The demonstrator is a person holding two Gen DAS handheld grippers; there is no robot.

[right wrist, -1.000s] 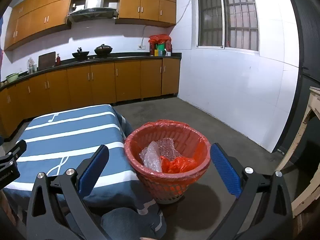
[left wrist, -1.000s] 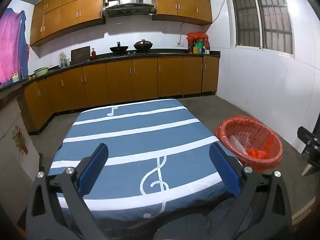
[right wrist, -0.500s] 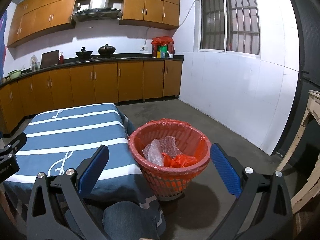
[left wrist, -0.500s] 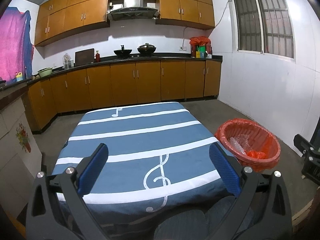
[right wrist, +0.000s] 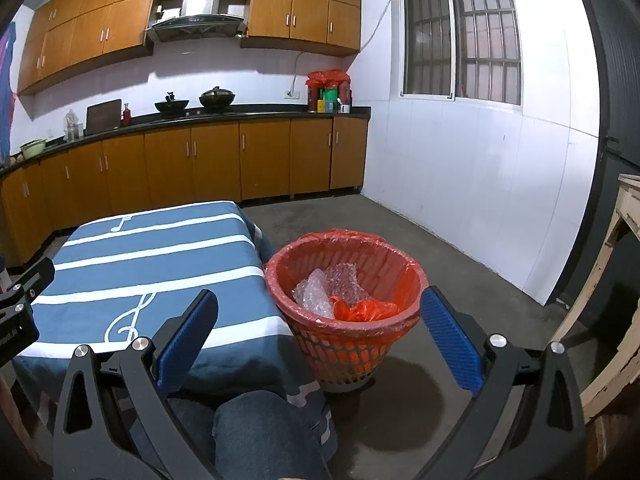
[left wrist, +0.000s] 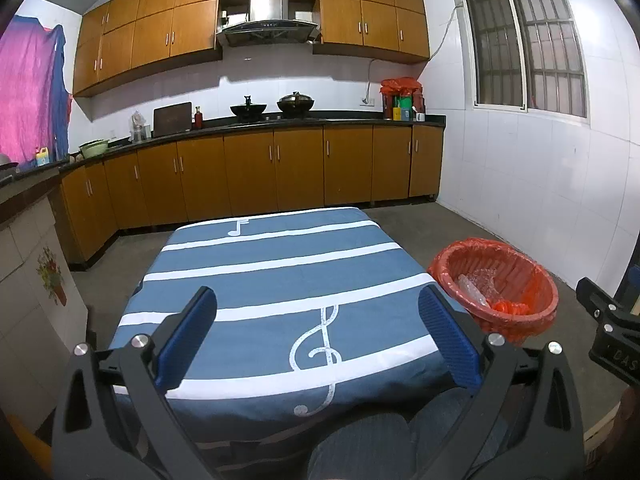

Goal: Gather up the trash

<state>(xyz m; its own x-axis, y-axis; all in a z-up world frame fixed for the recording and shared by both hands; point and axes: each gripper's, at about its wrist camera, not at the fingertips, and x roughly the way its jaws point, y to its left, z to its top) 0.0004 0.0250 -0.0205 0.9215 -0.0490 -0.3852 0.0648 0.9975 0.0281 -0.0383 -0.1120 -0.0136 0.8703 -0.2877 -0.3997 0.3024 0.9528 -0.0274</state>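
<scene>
Your left gripper [left wrist: 318, 342] is spread wide, empty, over the striped tablecloth [left wrist: 276, 264]. Red basket [right wrist: 346, 312] stands on the floor just beside the table, holding clear plastic wrap [right wrist: 320, 292]. Your right gripper [right wrist: 320, 344] likewise gapes empty.

text: "DAS" — partly cut off | on: right gripper [left wrist: 612, 344] body; nothing else legible

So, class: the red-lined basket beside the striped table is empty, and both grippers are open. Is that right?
Not quite. The right wrist view shows the basket holds crumpled clear plastic and a red bag. It does stand beside the table, and both grippers, left and right, are open.
</scene>
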